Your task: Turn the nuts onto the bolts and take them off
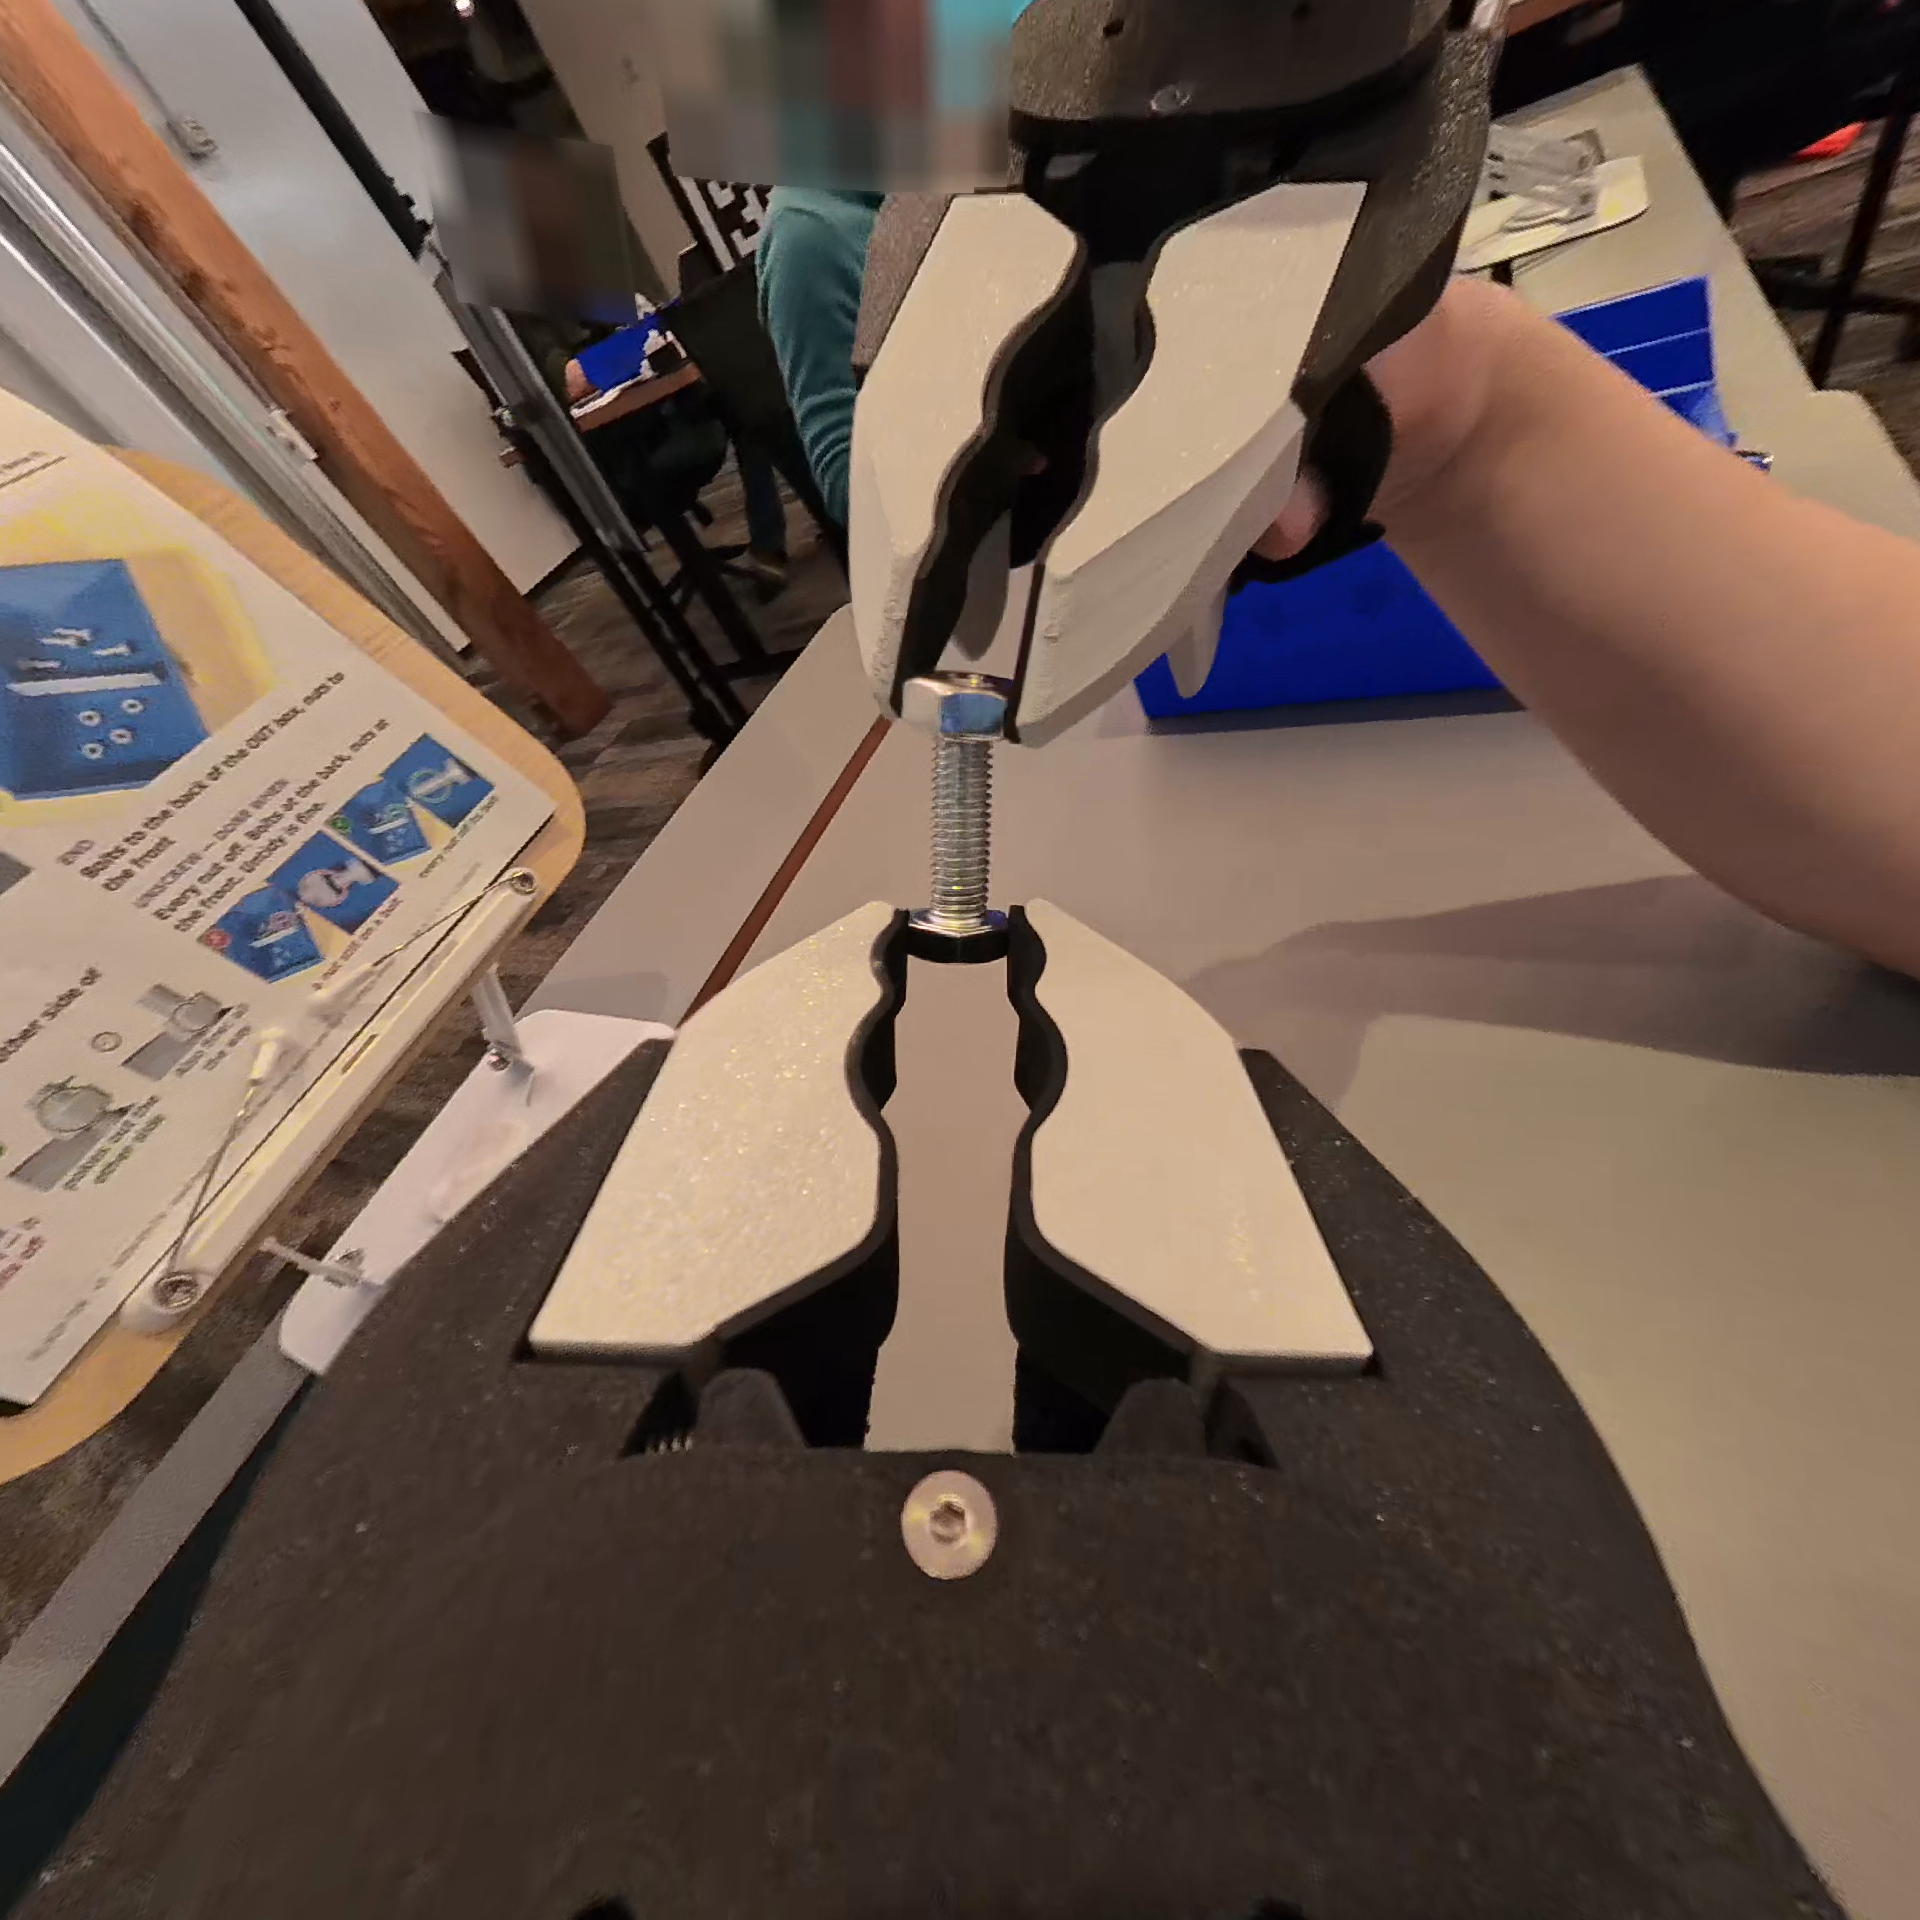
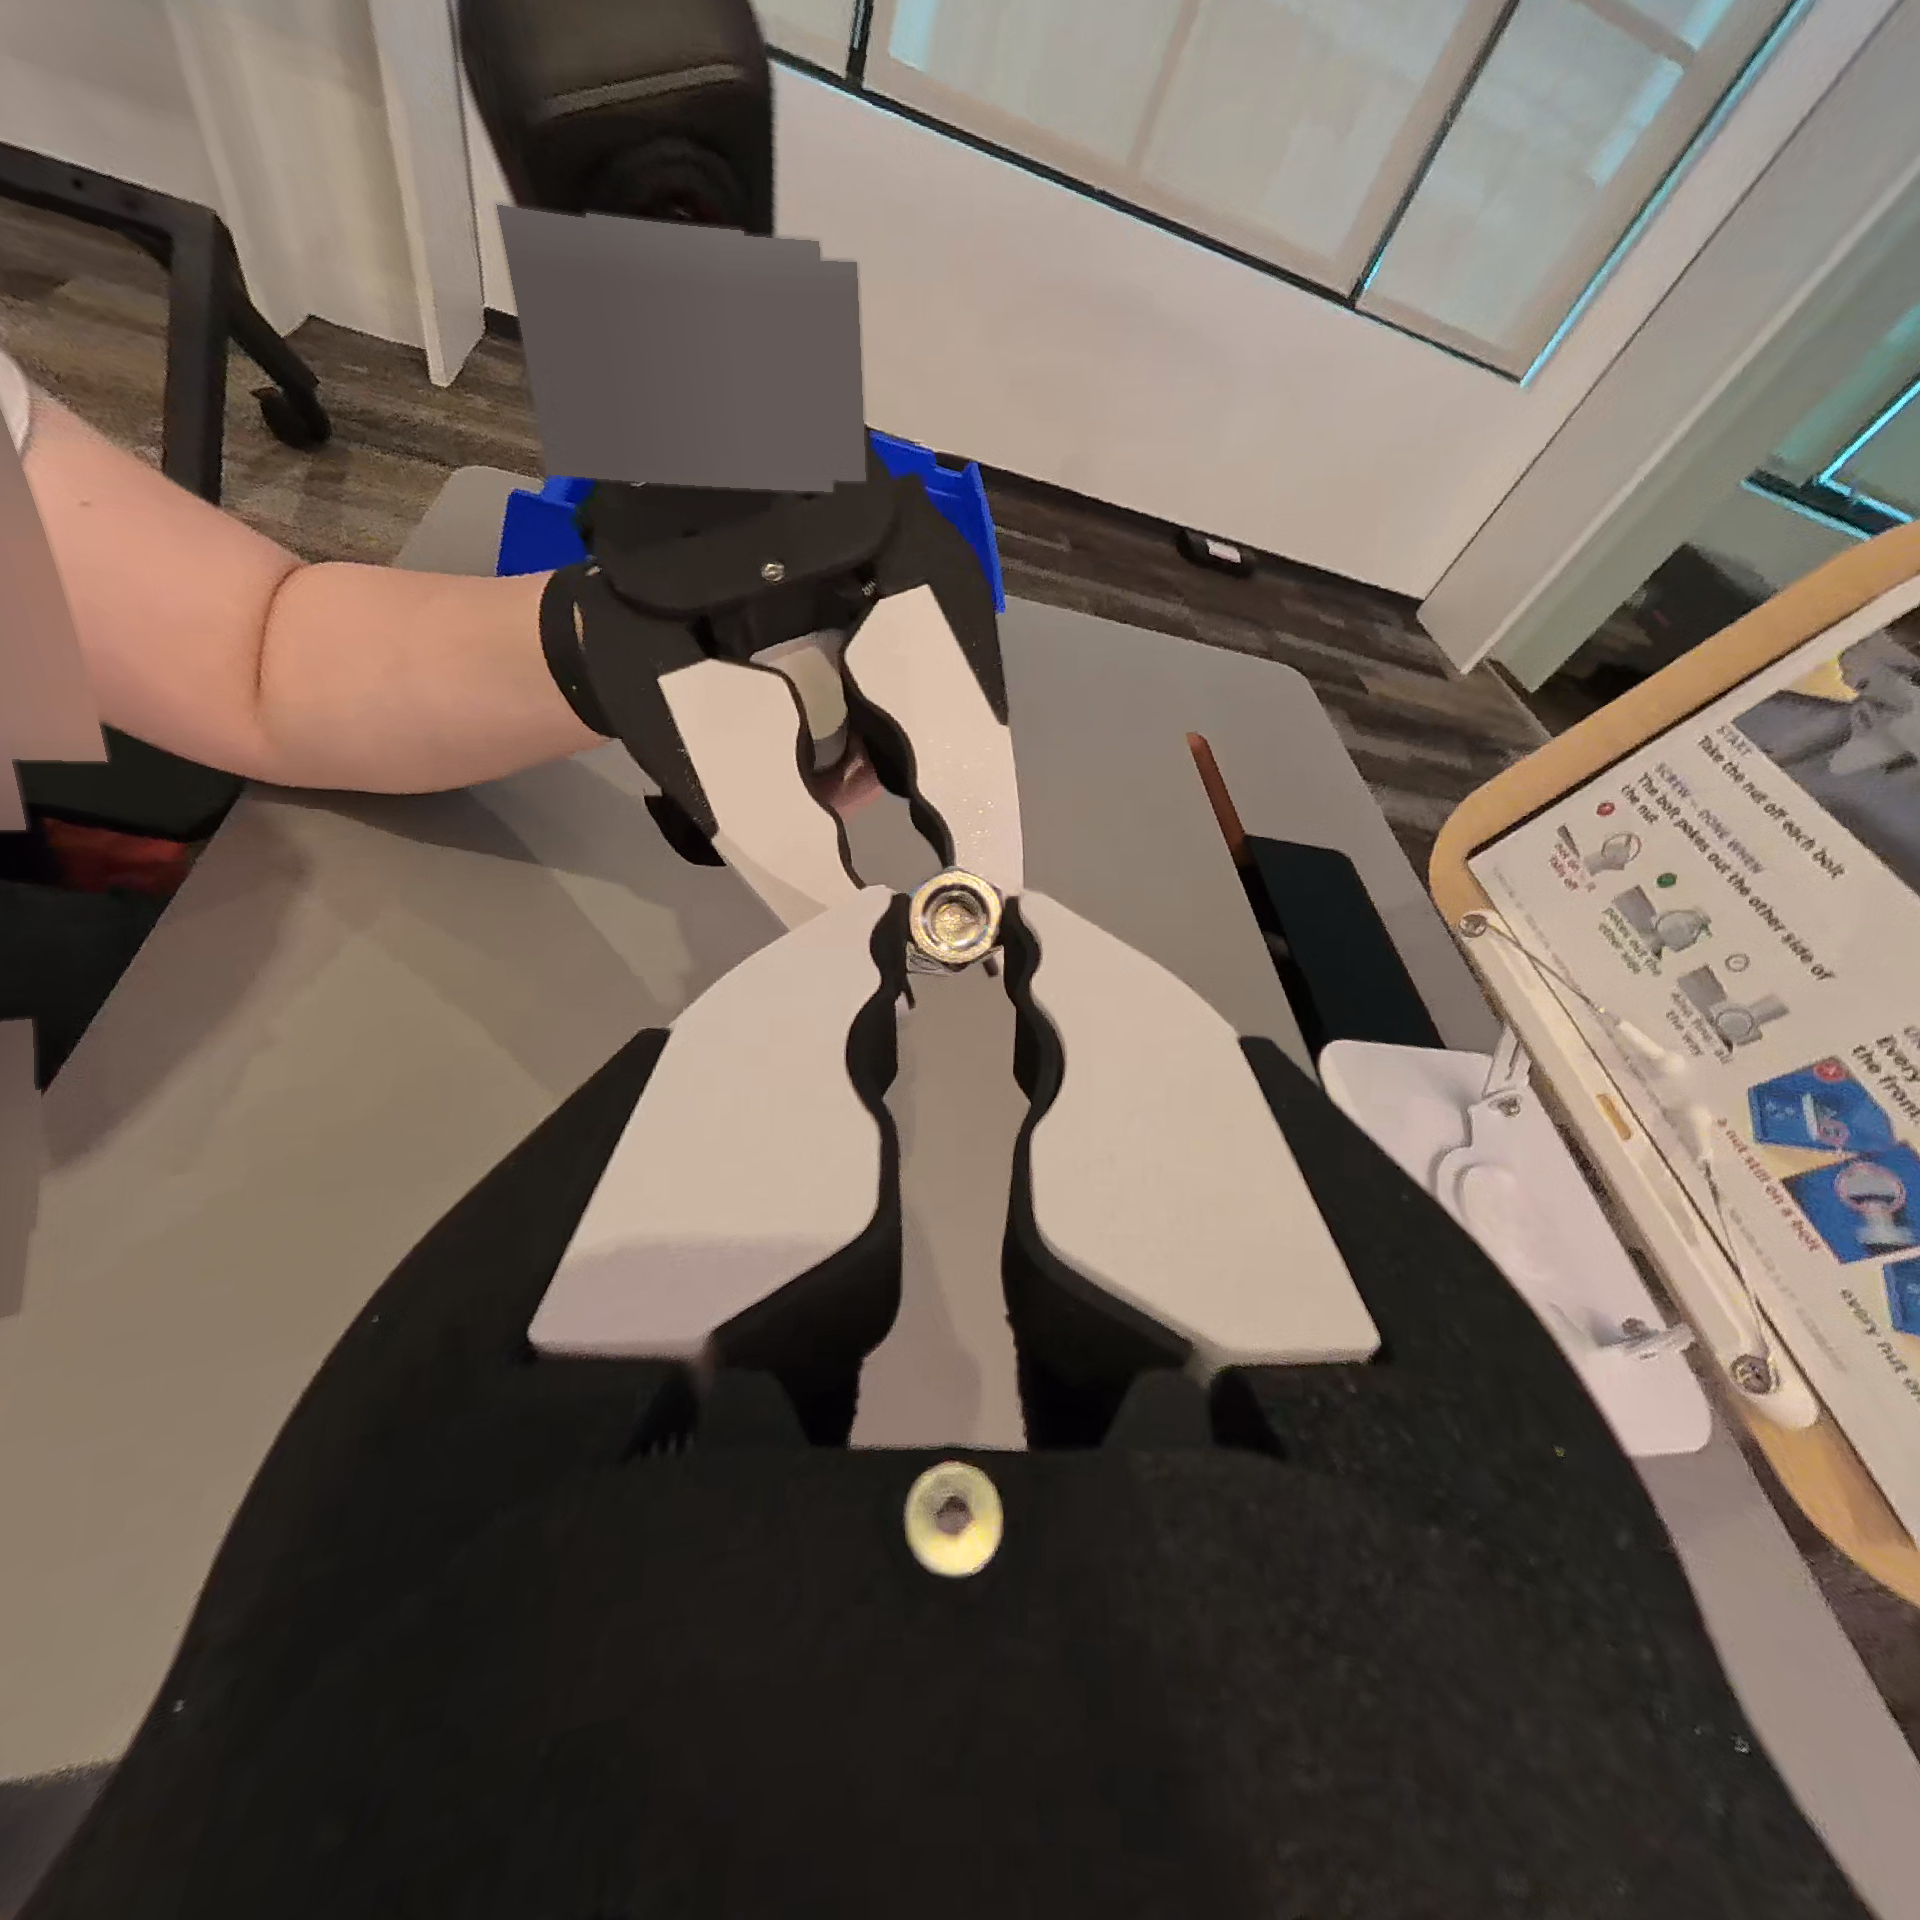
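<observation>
Closest to the left wrist camera, the left claw (image 1: 954, 925) is clamped on a dark nut (image 1: 954, 940) pinched right at its fingertips. From that nut a silver bolt (image 1: 958, 821) runs straight away from the lens, its bright thread bare along the whole shank. At the far end its hex head (image 1: 956, 707) is gripped between the tips of the right claw (image 1: 961, 691), which reaches in from above with a gloved hand (image 1: 1382, 457) behind it. Bolt and nut hang in the air over the grey counter (image 1: 1403, 831), held only by the two claws and touching nothing else.

Seen from the right wrist view, the right claw (image 2: 951, 935) is closed on the bolt head (image 2: 953, 920), which faces the lens as a shiny ring with a rounded centre; the shank is hidden behind it. The left claw (image 2: 940, 878) meets it from the far side, its white fingers (image 2: 748, 769) angled in from the upper left, and the person's bare forearm (image 2: 343, 675) lies across the counter (image 2: 312, 987).

A blue bin (image 1: 1330, 634) sits on the counter behind the right claw, partly covered by hand and wrist. An instruction sheet on a wooden board (image 1: 208, 883) stands tilted at the counter's edge on a white stand (image 1: 499, 1132), just beside the claws but clear of them.
</observation>
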### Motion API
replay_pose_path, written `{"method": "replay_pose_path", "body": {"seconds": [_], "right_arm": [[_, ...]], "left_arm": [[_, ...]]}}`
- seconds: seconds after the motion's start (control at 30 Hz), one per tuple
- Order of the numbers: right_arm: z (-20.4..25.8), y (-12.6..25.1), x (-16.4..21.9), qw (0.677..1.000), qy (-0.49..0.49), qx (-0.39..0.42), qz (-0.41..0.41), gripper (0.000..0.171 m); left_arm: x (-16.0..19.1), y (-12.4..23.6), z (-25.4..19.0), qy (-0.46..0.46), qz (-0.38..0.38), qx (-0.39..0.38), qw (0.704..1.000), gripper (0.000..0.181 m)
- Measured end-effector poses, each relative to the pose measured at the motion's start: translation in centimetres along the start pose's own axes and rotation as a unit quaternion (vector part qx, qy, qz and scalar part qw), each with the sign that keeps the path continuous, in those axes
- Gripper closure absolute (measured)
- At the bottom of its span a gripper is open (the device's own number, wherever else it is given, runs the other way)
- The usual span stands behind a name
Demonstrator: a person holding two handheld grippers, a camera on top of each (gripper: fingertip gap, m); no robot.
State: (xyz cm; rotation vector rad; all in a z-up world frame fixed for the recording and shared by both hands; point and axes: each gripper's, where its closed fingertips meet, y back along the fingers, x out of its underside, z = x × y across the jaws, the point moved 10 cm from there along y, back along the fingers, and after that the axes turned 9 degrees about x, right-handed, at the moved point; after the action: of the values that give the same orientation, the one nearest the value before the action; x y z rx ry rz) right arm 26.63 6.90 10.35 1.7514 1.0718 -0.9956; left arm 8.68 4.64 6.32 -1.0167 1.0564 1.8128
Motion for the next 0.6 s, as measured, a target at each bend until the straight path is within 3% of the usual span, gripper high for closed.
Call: {"method": "replay_pose_path", "body": {"seconds": [0.27,0.6], "right_arm": [[-0.6,-1.4,-0.7,0.997,-0.054,0.057,0.002,0.154],[-0.3,-1.2,-0.6,0.998,-0.056,-0.008,-0.040,0.154]], "left_arm": [[-0.2,0.4,0.7,0.014,0.014,-0.078,0.997,0.163],[-0.1,1.3,0.8,0.029,-0.022,0.009,0.999,0.163]]}}
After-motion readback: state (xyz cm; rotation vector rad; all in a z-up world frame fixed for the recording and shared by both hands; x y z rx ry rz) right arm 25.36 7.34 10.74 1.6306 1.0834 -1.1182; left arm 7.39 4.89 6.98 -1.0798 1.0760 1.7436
